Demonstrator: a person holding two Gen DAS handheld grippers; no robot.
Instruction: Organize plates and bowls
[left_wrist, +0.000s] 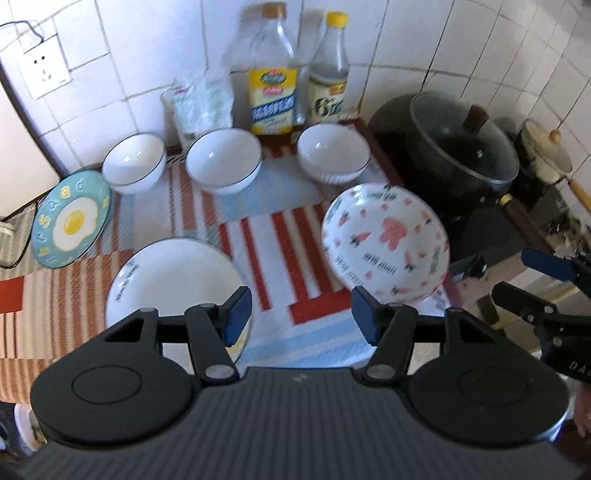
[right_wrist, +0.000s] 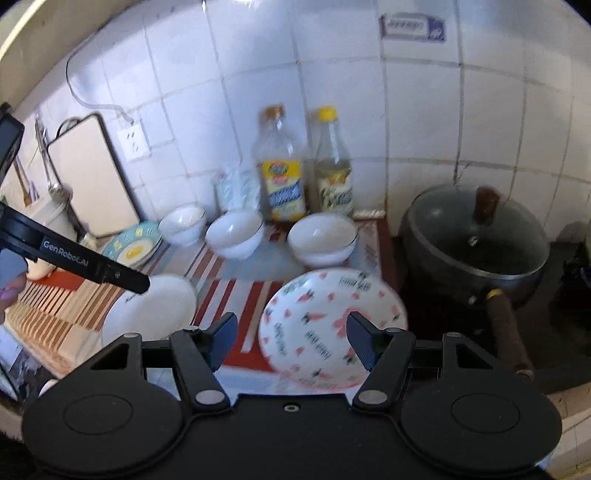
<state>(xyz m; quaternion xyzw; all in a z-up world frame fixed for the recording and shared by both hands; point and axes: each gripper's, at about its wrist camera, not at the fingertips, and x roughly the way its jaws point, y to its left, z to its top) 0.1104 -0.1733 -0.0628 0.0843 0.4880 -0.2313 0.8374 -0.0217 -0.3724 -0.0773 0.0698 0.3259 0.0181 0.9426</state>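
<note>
White wall tiles back a tabletop (left_wrist: 284, 236) covered by a striped mat, with a dark stove at 3 o'clock. Nearest, the left tongs (left_wrist: 299, 317) stand open with nothing between the pads, and the right tongs (right_wrist: 291, 341) likewise gape empty above the mat. Just beyond the left tongs, at 10 o'clock, lies the white plate (left_wrist: 173, 284), flat and face up. At 1 o'clock sits the carrot-print plate (left_wrist: 384, 240), apparently canted, its face turned toward the cameras and its far rim higher; being round, neither plate has a true long axis. An egg-print plate (left_wrist: 70, 221) rests at 9 o'clock, partly off the mat. Farther out, three white bowls (left_wrist: 223, 158) stand upright in a row running 9 to 3 o'clock, mouths up, apart from one another. Two bottles (left_wrist: 273, 74) and a lidded pot (left_wrist: 461, 144) stand behind. Risks, as judged: a pinch on a glazed rim may slip; the carrot-print plate sits near the mat's right edge and could slide toward the stove; a careless reach for the bowls could topple the bottles.
</note>
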